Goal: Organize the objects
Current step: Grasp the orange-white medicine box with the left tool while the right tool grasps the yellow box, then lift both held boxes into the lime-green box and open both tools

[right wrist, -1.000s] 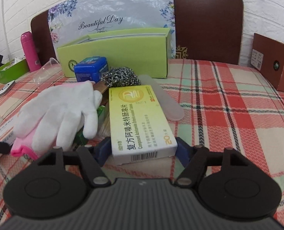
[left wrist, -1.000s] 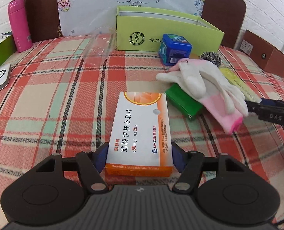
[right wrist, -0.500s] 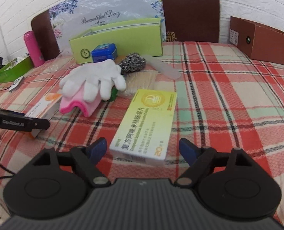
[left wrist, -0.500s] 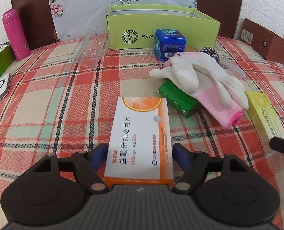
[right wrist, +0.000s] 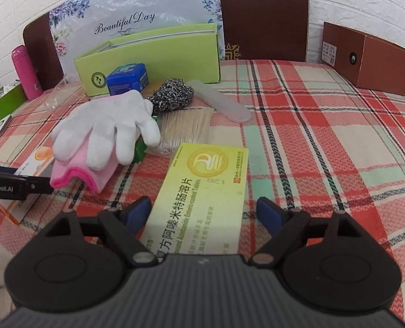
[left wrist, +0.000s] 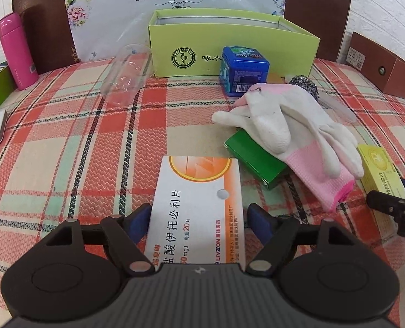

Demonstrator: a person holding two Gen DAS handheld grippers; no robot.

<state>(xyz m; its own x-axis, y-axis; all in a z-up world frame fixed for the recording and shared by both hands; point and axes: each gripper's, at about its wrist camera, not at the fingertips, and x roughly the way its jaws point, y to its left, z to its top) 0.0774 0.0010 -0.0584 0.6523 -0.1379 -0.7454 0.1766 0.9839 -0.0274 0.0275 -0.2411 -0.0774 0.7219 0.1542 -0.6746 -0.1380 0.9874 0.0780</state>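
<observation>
Left tool (left wrist: 197,218) spread wide around white pill box (left wrist: 199,202); right tool (right wrist: 202,213) likewise around yellow pill box (right wrist: 202,191), both boxes flat beside the glove (left wrist: 292,134). Centre each box before closing.

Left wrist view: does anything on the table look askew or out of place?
The clear plastic bottle lies tipped on its side near the lime-green box, rather than standing. The white-and-pink gloves are draped in a heap over the green box, hiding part of it. No spill or damage shows.
</observation>
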